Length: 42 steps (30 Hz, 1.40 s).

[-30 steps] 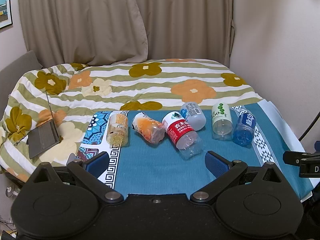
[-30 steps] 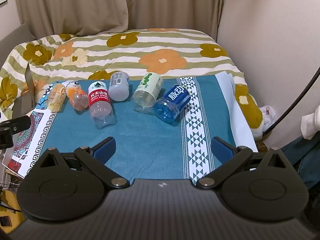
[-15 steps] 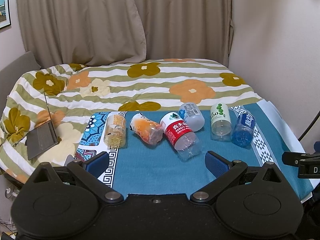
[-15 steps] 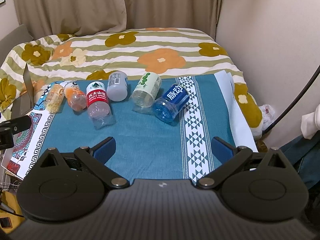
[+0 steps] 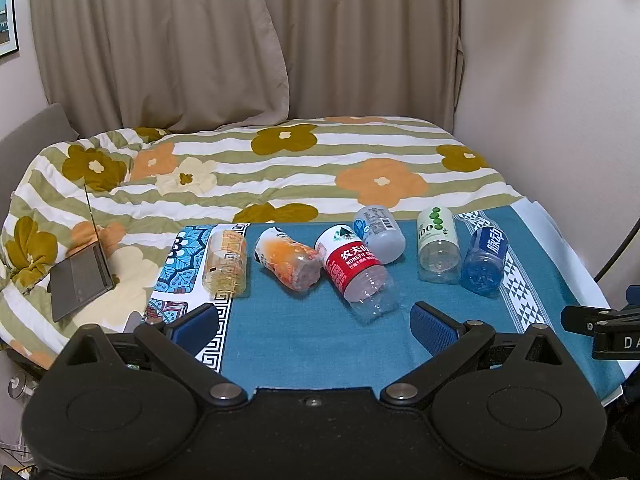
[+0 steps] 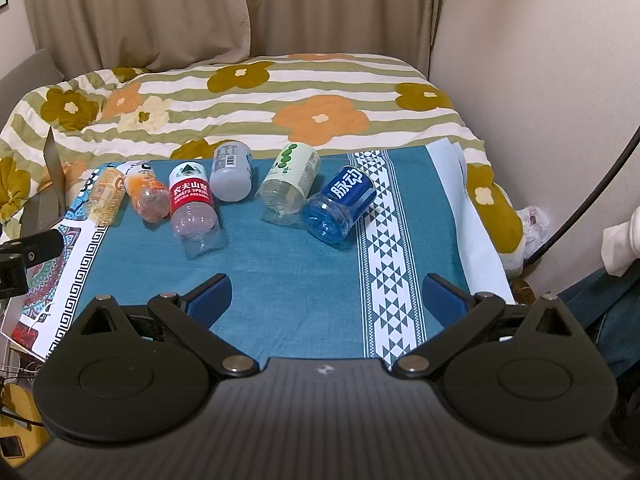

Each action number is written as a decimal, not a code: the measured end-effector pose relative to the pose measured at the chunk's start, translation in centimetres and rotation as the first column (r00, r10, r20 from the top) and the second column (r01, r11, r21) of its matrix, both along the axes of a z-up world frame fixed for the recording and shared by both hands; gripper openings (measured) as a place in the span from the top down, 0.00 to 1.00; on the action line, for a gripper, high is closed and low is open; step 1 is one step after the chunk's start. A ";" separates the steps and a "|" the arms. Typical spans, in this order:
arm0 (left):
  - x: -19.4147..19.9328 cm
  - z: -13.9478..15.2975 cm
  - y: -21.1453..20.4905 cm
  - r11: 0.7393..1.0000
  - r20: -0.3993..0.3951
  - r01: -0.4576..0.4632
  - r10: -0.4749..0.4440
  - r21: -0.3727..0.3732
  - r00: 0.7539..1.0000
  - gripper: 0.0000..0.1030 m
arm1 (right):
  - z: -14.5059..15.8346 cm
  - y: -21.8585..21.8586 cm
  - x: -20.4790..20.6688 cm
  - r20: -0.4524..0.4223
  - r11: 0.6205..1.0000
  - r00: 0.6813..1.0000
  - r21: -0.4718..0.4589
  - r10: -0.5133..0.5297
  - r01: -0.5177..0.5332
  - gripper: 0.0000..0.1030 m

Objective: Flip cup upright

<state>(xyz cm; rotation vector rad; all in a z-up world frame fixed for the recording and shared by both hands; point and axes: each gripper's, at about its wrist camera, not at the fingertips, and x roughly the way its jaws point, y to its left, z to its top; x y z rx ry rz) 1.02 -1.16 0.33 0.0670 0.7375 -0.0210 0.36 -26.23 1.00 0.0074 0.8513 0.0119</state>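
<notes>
Both hand-held grippers are wide open and hold nothing: the left hand-held gripper [image 5: 314, 326] and the right hand-held gripper [image 6: 326, 298]. Past them, six cups lie on their sides in a row on the blue cloth [image 6: 288, 280]. The blue cup [image 6: 340, 204] is nearest the right one. The bed [image 6: 256, 96] is behind.

the other gripper [image 5: 600, 328] pokes in right of the left tongs, cut by the frame edge; the laptop [image 6: 48, 184], far left of the right tongs, is cropped; small label text unreadable
</notes>
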 end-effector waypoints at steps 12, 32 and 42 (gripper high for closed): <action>0.1 -0.1 -0.2 1.000 -0.002 0.001 -0.001 -0.001 1.000 0.00 | 0.0 0.0 0.1 -0.002 1.000 1.000 0.000 0.001 -0.001 0.00; 0.1 -0.4 -0.5 1.000 -0.003 0.003 -0.003 -0.005 1.000 0.00 | -0.2 -0.3 0.2 -0.002 1.000 1.000 0.002 0.000 0.000 0.00; 0.5 0.1 -1.9 1.000 -0.009 0.020 -0.020 0.000 1.000 0.00 | -0.8 -1.6 0.7 -0.005 1.000 1.000 0.015 -0.008 0.008 0.00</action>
